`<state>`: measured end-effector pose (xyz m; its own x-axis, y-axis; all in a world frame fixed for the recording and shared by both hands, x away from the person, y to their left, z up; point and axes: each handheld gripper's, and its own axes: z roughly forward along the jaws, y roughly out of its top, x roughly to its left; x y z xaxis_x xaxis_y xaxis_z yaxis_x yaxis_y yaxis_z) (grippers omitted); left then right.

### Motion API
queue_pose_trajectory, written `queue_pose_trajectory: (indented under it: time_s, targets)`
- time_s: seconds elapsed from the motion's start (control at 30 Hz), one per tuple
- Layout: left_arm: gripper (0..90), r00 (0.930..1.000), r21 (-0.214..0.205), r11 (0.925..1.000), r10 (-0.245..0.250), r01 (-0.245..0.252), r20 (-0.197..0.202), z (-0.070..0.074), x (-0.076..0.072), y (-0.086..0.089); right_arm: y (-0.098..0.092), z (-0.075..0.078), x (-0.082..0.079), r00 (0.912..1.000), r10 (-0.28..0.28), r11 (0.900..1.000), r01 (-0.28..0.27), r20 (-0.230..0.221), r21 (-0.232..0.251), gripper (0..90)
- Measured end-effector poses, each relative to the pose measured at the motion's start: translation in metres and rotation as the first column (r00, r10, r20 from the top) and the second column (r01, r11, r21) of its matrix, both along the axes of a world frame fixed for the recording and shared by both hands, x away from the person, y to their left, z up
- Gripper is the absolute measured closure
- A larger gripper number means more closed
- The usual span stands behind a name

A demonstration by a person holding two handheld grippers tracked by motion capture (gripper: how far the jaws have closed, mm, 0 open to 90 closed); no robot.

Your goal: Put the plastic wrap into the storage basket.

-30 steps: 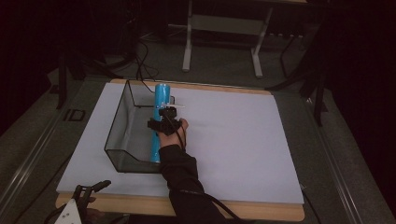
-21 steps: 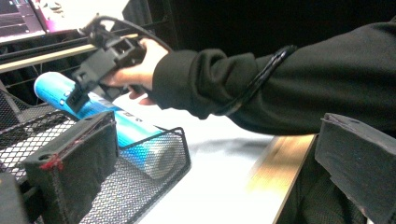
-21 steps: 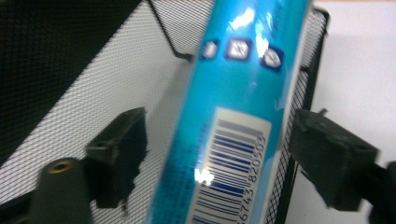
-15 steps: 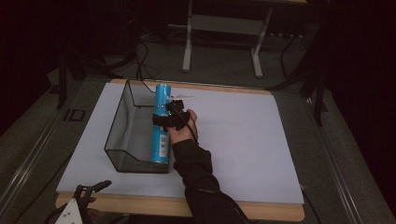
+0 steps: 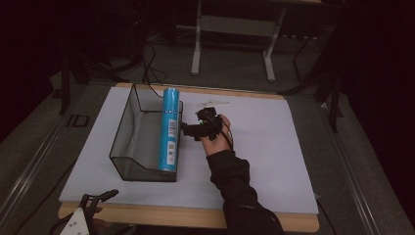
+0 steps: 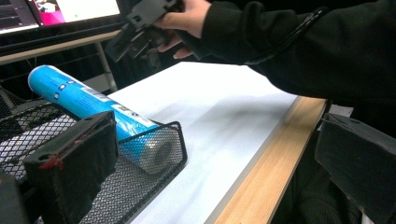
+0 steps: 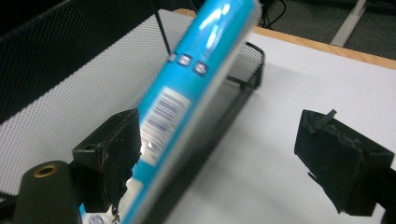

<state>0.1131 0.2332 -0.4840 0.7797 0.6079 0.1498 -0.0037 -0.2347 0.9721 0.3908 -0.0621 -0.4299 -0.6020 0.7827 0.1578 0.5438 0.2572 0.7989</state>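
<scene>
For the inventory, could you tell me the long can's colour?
Bright blue can, white barcode label; clearest in the high view.

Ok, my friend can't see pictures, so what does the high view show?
A tall blue cylindrical can leans inside a black wire mesh basket on a white table mat. Just to its right, a hand in a dark sleeve holds the right gripper, its jaws open and empty. The left gripper waits at the table's near edge.

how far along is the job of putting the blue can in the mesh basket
Done, by the look of it: the blue can lies in the mesh basket, propped along its right wall, far end over the rim. In hand: the right gripper has just been opening, nothing between its jaws. Left: probably only withdrawing; the left gripper waits at the table's near edge.
</scene>
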Motion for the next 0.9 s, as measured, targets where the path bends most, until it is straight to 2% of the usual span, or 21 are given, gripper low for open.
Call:
queue_pose_trajectory:
  time_s: [0.33, 0.6, 0.8, 0.9]
  targets:
    - [0.2, 1.0, 0.003, 1.0, 0.001, -0.001, -0.004, 0.0, 0.0, -0.001, -0.047, -0.002, -0.016, 0.9996, -0.006, 0.9999, 0.007, 0.027, -0.014, 14.2]
    - [0.2, 1.0, 0.006, 1.0, 0.001, -0.001, -0.003, 0.0, 0.0, 0.0, -0.072, -0.002, -0.029, 0.9988, -0.009, 0.9998, 0.01, 0.049, -0.018, 14.2]
    - [0.2, 1.0, 0.007, 1.0, -0.001, 0.001, -0.005, -0.001, 0.0, -0.001, -0.085, -0.005, -0.04, 0.9976, 0.014, 0.9999, -0.014, 0.067, 0.0, 14.4]
    - [0.2, 1.0, 0.006, 1.0, -0.001, 0.001, -0.005, -0.001, 0.0, -0.001, -0.097, -0.01, -0.047, 0.9972, 0.031, 0.9994, -0.03, 0.068, -0.016, 14.4]
